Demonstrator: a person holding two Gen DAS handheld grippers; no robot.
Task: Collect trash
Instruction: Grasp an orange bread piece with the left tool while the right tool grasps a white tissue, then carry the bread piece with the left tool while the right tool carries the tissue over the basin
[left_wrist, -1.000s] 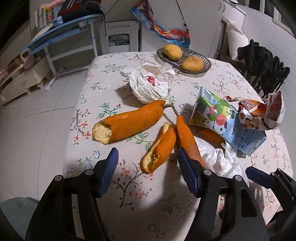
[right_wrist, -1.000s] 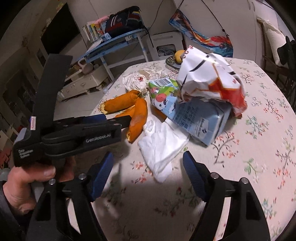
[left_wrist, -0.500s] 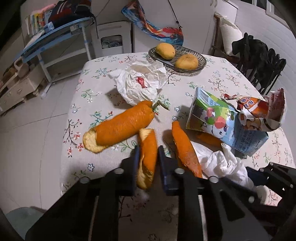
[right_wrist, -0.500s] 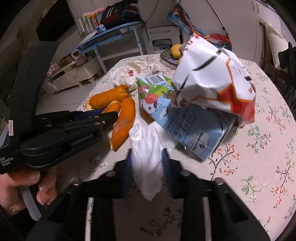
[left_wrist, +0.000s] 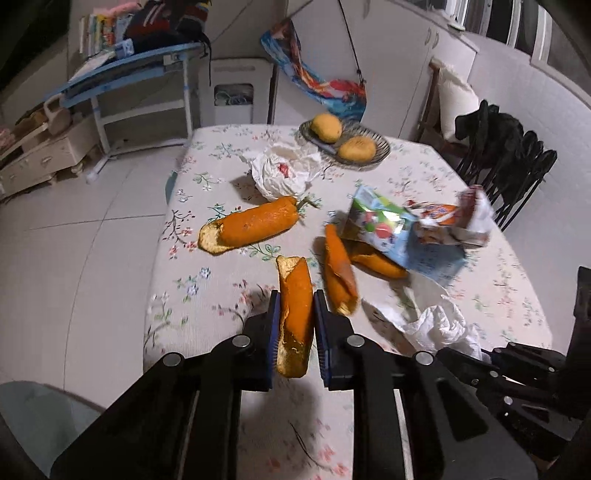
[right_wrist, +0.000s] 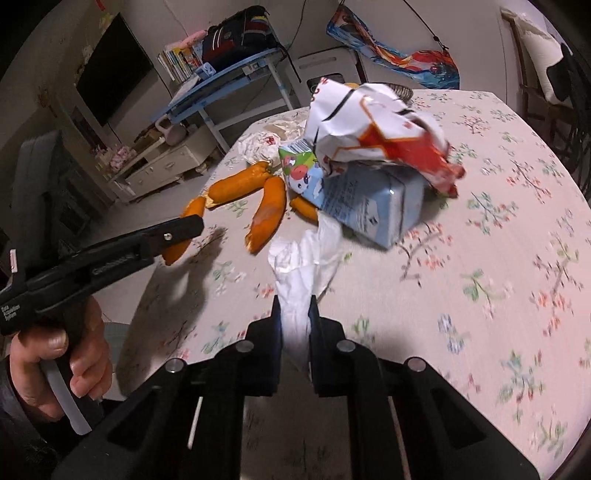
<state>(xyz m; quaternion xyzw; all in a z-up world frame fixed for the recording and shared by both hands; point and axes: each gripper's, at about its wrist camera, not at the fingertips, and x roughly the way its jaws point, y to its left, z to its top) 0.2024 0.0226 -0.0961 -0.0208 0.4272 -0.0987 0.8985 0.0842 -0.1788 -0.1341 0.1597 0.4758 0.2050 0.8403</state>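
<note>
My left gripper (left_wrist: 294, 300) is shut on a strip of orange peel (left_wrist: 295, 288) and holds it just above the flowered tablecloth (left_wrist: 207, 295). In the right wrist view the same gripper (right_wrist: 192, 226) shows at the left, with the peel (right_wrist: 176, 252) hanging from it. My right gripper (right_wrist: 294, 301) is shut on a white crumpled tissue (right_wrist: 306, 254), whose far end trails toward the milk carton (right_wrist: 373, 206). More peel lies loose: a long piece (left_wrist: 251, 225) and a curled strip (left_wrist: 338, 273). A crumpled red and white wrapper (right_wrist: 373, 136) rests on the carton.
A white plastic bag (left_wrist: 284, 173) lies behind the peels. Further back, a glass dish (left_wrist: 382, 149) holds two yellow fruits. The table's left edge drops to a tiled floor (left_wrist: 92, 240). A chair draped in black clothing (left_wrist: 506, 147) stands at the right.
Both grippers went from wide open to shut: the left on the peel strip, the right on the tissue. Both then drew back and up, lifting the peel and stretching the tissue.
</note>
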